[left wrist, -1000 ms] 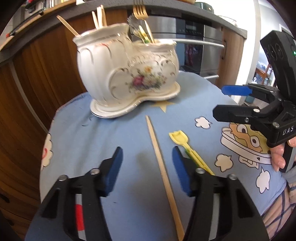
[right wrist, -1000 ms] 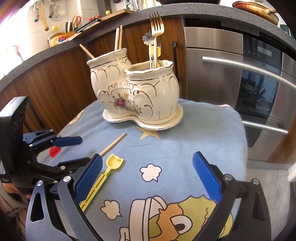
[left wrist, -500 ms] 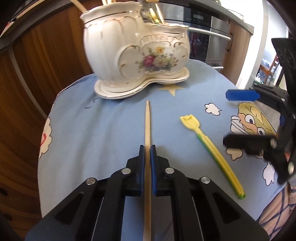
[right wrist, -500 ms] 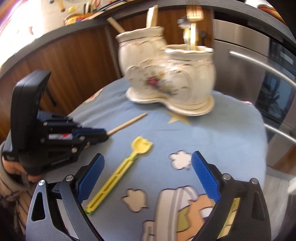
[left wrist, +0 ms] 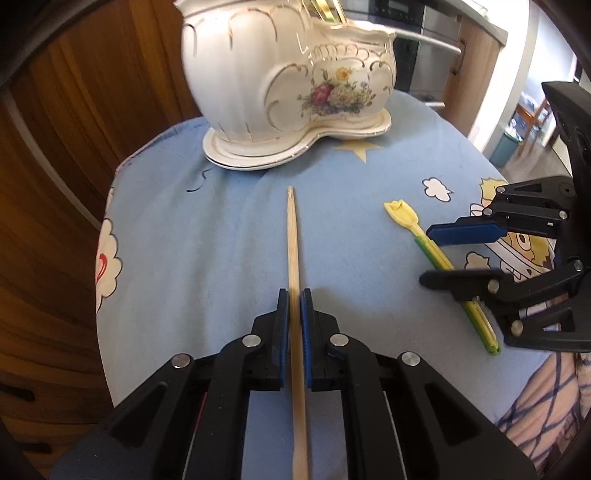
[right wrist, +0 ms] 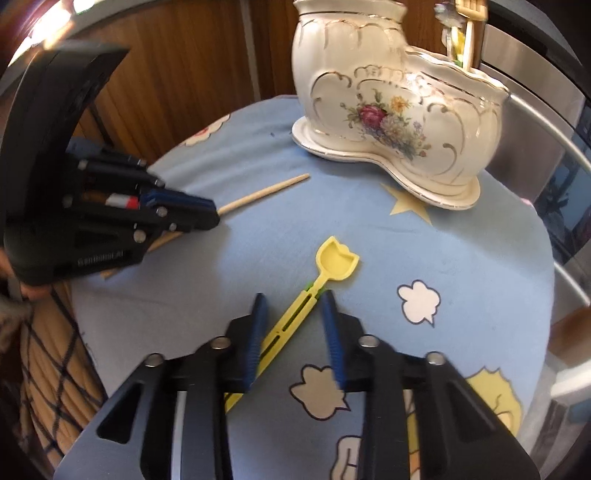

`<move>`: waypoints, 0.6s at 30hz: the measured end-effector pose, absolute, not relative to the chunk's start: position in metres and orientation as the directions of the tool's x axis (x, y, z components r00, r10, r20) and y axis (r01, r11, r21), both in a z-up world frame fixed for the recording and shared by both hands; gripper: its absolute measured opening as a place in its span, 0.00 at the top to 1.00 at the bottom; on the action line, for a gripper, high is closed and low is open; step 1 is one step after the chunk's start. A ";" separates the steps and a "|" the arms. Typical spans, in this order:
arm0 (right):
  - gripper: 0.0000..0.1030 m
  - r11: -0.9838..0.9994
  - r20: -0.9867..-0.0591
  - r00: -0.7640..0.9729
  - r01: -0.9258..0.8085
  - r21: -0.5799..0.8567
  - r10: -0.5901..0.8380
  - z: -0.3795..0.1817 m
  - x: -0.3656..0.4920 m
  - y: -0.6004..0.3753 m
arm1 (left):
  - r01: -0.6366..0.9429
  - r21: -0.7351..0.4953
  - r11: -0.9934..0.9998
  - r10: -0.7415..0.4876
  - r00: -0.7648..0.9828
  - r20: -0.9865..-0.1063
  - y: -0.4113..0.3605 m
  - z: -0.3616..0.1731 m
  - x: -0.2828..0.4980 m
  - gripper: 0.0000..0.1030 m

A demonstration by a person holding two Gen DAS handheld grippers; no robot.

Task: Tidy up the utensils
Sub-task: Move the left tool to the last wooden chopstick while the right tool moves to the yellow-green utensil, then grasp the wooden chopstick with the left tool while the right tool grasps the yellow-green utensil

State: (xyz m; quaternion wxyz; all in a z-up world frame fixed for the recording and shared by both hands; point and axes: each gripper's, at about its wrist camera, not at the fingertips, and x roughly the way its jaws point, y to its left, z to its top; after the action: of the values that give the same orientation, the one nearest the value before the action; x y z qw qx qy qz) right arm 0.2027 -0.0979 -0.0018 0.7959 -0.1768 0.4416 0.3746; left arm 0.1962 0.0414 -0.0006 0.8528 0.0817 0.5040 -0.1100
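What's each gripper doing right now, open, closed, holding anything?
Left gripper: shut on the wooden chopstick.
Right gripper: open, jaws just closing around the yellow scoop, not gripping yet.

On the cloth-covered table (left wrist: 177, 236) the two-part holder (left wrist: 295, 81) stands at the far side with cutlery (right wrist: 461, 29) in its right pot, and before it lie two things — the chopstick (left wrist: 293, 236) to the left, the small spoon (right wrist: 332, 269) to its right — near but apart.

Left tongs (left wrist: 294, 299) clamped tight, angled down; right tongs (right wrist: 293, 306) (jaws just closing) part-open, angled down.
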 end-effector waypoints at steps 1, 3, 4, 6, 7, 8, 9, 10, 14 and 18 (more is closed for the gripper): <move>0.73 0.647 -0.842 0.321 -0.761 0.043 0.434 -0.001 0.203 -0.097 | 0.279 0.024 0.960 -0.109 0.453 -0.885 0.042 0.000 0.199 0.92; 0.76 0.613 -0.866 0.292 -0.789 0.022 0.406 0.001 0.206 -0.094 | 0.307 0.007 0.952 -0.124 0.405 -0.906 0.043 0.001 0.210 0.89; 0.78 0.604 -0.874 0.282 -0.797 0.016 0.395 0.001 0.205 -0.095 | 0.318 -0.003 0.948 -0.132 0.384 -0.914 0.043 0.001 0.214 0.87; 0.80 0.577 -0.898 0.262 -0.817 -0.011 0.354 0.003 0.206 -0.095 | 0.343 -0.016 0.939 -0.138 0.336 -0.932 0.042 0.002 0.224 0.87; 0.80 0.559 -0.911 0.245 -0.829 -0.020 0.331 0.005 0.208 -0.095 | 0.352 -0.017 0.936 -0.136 0.316 -0.939 0.041 0.002 0.228 0.87; 0.80 0.548 -0.920 0.237 -0.836 -0.029 0.313 0.005 0.210 -0.095 | 0.364 -0.015 0.931 -0.130 0.294 -0.947 0.040 0.002 0.233 0.87; 0.80 0.540 -0.929 0.230 -0.841 -0.039 0.291 0.005 0.212 -0.095 | 0.378 -0.007 0.926 -0.120 0.274 -0.954 0.037 0.002 0.236 0.87; 0.80 0.533 -0.934 0.222 -0.845 -0.042 0.278 0.005 0.212 -0.095 | 0.389 0.000 0.921 -0.111 0.264 -0.958 0.035 0.002 0.238 0.87; 0.80 0.522 -0.959 0.156 -0.853 -0.009 0.238 0.006 0.224 -0.098 | 0.430 0.027 0.902 -0.076 0.221 -0.972 0.028 0.002 0.245 0.87; 0.80 0.525 -0.968 0.101 -0.850 0.035 0.228 0.007 0.233 -0.098 | 0.464 0.052 0.884 -0.050 0.205 -0.978 0.023 0.003 0.246 0.90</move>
State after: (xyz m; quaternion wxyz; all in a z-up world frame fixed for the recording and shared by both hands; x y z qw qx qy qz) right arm 0.2332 -0.0983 0.0066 0.6843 -0.2865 0.5426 0.3940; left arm 0.2456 0.0226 0.0030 0.7572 0.1705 0.6073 -0.1697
